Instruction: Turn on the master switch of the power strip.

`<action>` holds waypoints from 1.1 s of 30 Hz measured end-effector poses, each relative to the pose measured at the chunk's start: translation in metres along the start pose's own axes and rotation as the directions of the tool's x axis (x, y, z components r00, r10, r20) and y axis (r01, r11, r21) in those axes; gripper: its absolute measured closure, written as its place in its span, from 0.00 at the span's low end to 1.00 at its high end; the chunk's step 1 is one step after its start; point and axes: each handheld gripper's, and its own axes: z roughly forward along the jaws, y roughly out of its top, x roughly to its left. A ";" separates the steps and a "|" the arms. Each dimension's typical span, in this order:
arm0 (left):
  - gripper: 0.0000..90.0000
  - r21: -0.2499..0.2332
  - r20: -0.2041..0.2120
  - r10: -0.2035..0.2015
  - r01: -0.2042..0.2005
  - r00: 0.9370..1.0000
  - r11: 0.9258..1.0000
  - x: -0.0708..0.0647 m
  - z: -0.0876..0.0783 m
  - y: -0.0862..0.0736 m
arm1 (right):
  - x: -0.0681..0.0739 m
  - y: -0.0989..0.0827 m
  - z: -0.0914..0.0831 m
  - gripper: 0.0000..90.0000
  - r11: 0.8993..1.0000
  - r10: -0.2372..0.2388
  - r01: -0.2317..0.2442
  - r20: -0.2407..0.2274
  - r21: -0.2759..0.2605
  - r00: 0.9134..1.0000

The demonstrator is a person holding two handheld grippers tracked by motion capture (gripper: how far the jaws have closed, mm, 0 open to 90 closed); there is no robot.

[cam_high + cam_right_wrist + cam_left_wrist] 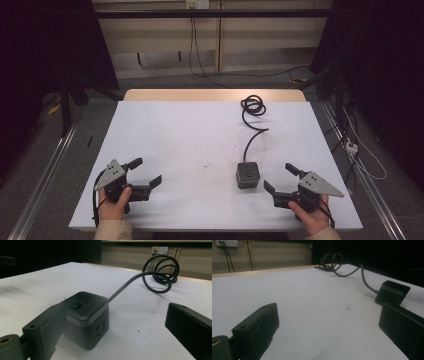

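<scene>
Poised over a cube power socket [247, 175]

Right gripper [281, 179] jaws apart, socket just ahead of them, likely for grasping; left gripper [148, 172] jaws apart, nothing between, resting clear.

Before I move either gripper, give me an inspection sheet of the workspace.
Surface: white rectangular table top with a wooden far edge; a few small dark specks near the middle.
Job's things: dark grey cube-shaped power socket with a top button, upright on the table, just ahead of the right gripper, untouched.
Clutter: nothing seen.
Grippers: left gripper open and empty, low at the near left; right gripper open and empty, near right.
Cables: the socket's black cord runs away and coils near the far edge.
Surroundings: wall outlet with hanging leads, dark curtains on both sides, grey floor.
</scene>
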 end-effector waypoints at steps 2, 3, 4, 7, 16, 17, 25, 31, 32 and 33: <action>0.03 0.003 -0.001 -0.001 0.001 1.000 1.000 -0.001 0.000 0.000 | 0.000 0.000 0.000 0.04 1.000 0.000 0.000 0.000 0.000 1.000; 0.03 0.004 0.002 0.001 -0.001 1.000 1.000 -0.001 0.001 0.000 | 0.000 0.001 0.000 0.04 1.000 -0.003 0.003 0.001 0.000 1.000; 0.03 0.002 0.003 0.001 -0.001 1.000 1.000 -0.001 0.001 0.001 | -0.001 0.001 0.000 0.04 1.000 -0.002 0.002 0.000 0.000 1.000; 0.03 0.002 0.002 0.001 -0.001 1.000 1.000 -0.001 0.001 0.000 | 0.000 0.001 0.001 0.06 1.000 0.003 -0.003 -0.005 0.002 1.000; 0.03 0.002 0.004 0.005 -0.005 1.000 1.000 -0.001 0.001 0.000 | 0.001 0.005 0.004 0.13 1.000 0.000 0.000 -0.020 0.011 1.000; 0.03 0.001 0.002 0.001 -0.001 1.000 1.000 -0.001 0.001 0.000 | 0.001 0.005 0.004 0.14 1.000 0.003 -0.003 -0.025 0.015 1.000; 0.03 -0.010 0.001 -0.001 0.001 1.000 1.000 0.000 0.000 0.001 | -0.002 0.009 0.006 0.19 1.000 0.020 -0.019 -0.025 0.019 0.999; 0.03 -0.008 0.004 0.001 -0.001 1.000 1.000 -0.001 0.000 0.001 | -0.003 0.013 0.008 0.27 0.999 0.027 -0.026 -0.038 0.025 0.999; 0.03 -0.008 0.004 0.001 -0.001 1.000 1.000 -0.001 0.000 0.001 | -0.003 0.014 0.008 0.29 0.999 0.028 -0.027 -0.041 0.026 0.999; 0.03 -0.013 0.004 -0.001 0.002 1.000 1.000 0.000 0.000 0.001 | -0.003 0.014 0.009 0.30 0.999 0.035 -0.033 -0.047 0.029 0.998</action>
